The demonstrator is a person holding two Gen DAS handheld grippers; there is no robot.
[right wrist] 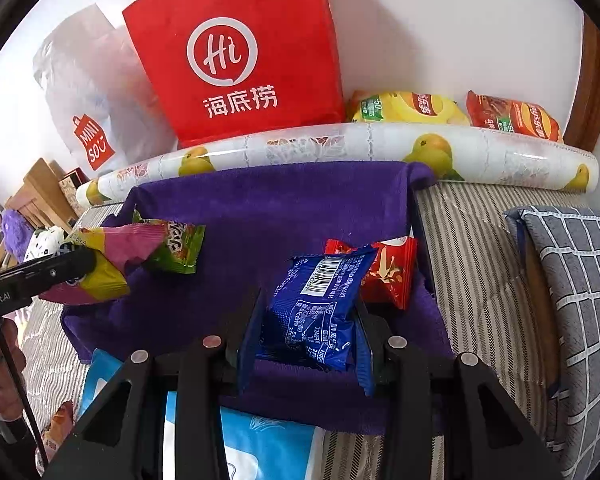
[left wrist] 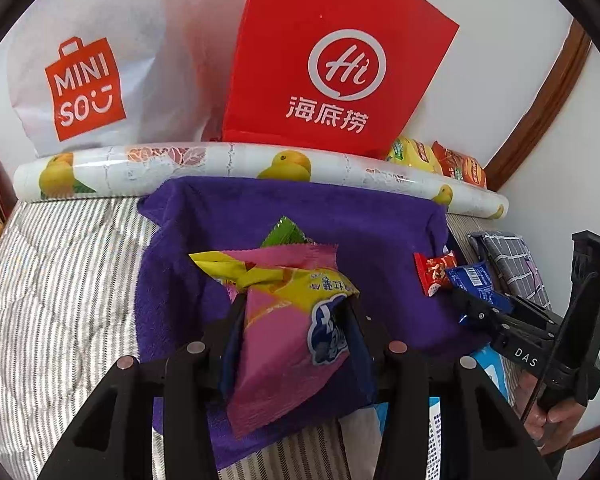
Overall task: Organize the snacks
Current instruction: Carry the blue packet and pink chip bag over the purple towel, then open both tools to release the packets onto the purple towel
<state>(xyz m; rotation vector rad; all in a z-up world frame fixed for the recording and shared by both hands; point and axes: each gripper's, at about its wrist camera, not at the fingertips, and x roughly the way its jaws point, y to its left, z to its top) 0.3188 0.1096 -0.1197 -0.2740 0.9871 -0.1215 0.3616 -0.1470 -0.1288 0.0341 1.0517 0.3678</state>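
The left gripper point(left wrist: 296, 312) clamps a pink-and-yellow snack packet point(left wrist: 284, 344) over the purple towel point(left wrist: 380, 216); a green packet point(left wrist: 285, 234) lies at its 12 o'clock. The right gripper point(right wrist: 308, 320) clamps a blue snack packet point(right wrist: 320, 304), a red packet point(right wrist: 392, 276) touching it at 2 o'clock. Beyond, a fruit-print roll point(right wrist: 340, 144), then a red Haidilao bag point(right wrist: 240, 52).

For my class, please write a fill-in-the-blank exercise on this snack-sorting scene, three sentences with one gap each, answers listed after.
1. The left gripper is shut on a pink and ____ snack packet.
2. The right gripper is shut on a ____ snack packet with a barcode.
3. Both packets are held over a ____ towel.

Missing words: yellow; blue; purple
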